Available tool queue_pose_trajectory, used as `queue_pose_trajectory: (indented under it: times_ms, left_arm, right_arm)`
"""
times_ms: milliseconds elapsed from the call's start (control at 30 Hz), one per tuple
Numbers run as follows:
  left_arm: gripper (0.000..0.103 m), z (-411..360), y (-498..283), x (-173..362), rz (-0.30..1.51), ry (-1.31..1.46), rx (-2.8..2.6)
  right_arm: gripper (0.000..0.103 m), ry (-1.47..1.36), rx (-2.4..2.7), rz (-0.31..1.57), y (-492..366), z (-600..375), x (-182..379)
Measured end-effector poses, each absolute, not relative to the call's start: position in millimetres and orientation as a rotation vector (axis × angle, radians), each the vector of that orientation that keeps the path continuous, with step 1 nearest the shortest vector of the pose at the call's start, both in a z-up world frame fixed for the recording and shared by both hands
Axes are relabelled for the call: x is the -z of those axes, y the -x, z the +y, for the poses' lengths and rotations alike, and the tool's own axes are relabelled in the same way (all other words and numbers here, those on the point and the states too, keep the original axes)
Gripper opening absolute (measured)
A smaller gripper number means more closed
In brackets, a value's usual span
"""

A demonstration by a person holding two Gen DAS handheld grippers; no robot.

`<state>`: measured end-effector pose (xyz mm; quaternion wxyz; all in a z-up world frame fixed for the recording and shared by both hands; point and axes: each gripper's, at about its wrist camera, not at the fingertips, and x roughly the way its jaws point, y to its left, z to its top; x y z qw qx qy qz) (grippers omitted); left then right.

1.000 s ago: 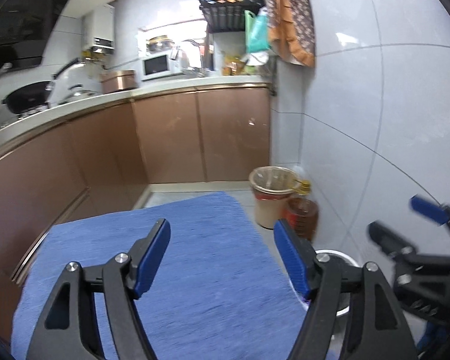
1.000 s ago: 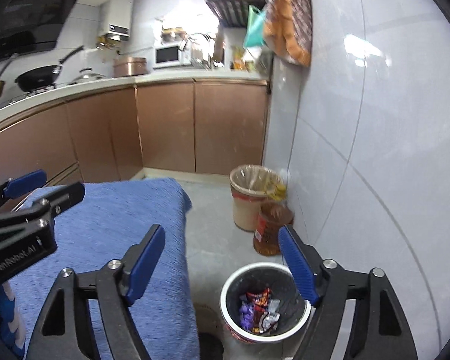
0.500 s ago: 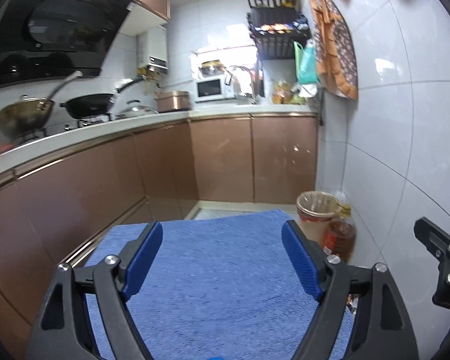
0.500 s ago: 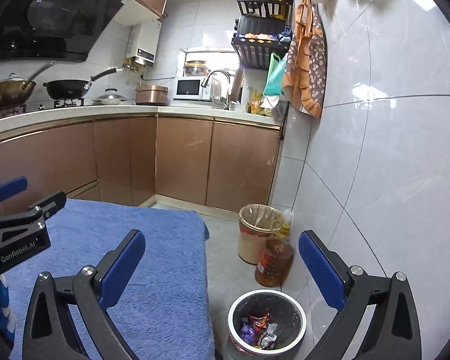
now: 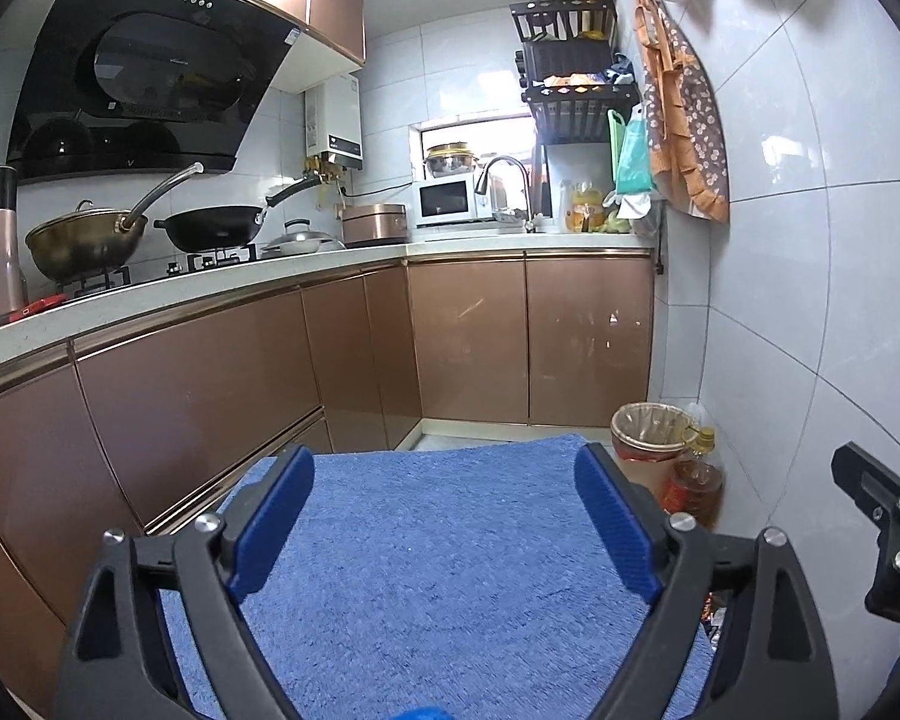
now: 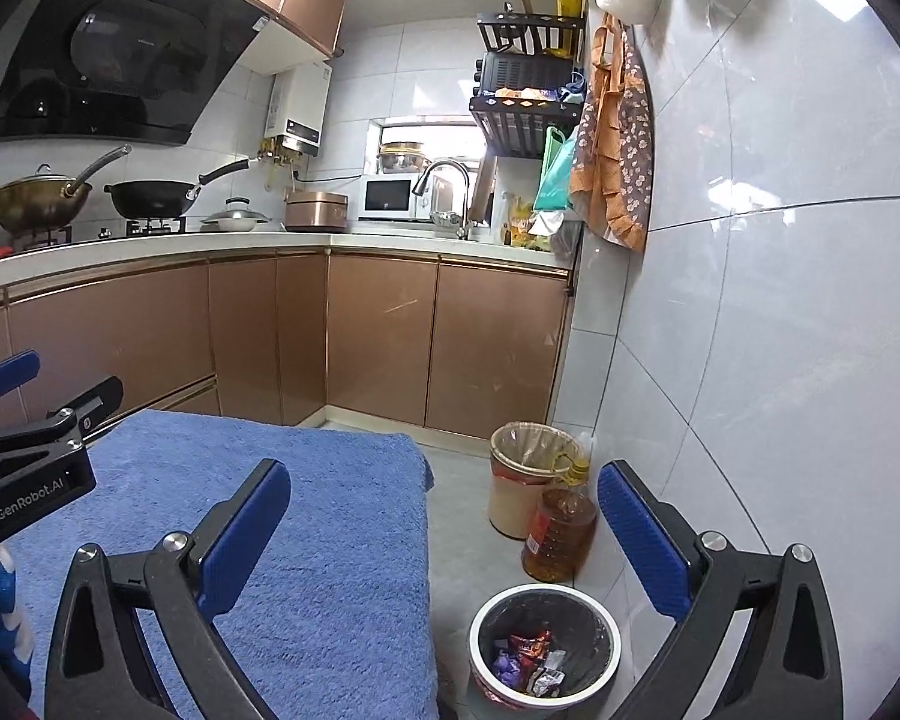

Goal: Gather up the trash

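A small white bin with a black liner stands on the floor right of the table and holds several candy wrappers. The table is covered by a blue towel, also in the right wrist view; no trash shows on it. My left gripper is open and empty above the towel. My right gripper is open and empty, over the table's right edge and above the bin. The left gripper's body also shows at the left of the right wrist view.
A tan bin with a plastic liner and a bottle of oil stand on the floor by the tiled wall. Brown cabinets and a counter with woks run along the left and back.
Both grippers have tilted upward, so the views now take in more of the kitchen and less of the towel and bin. Both stay open and empty.
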<state>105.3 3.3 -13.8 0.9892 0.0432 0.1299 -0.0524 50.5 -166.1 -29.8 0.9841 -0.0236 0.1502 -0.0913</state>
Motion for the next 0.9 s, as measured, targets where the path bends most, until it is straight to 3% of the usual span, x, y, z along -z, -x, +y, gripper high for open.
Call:
queue_pose_trajectory:
  times_ms: [900]
  left_arm:
    - [0.089,8.9,-101.5,39.7,0.32,-0.096,0.08]
  right_arm:
    - [0.103,0.006,0.187,0.315,-42.3,-175.7,42.7]
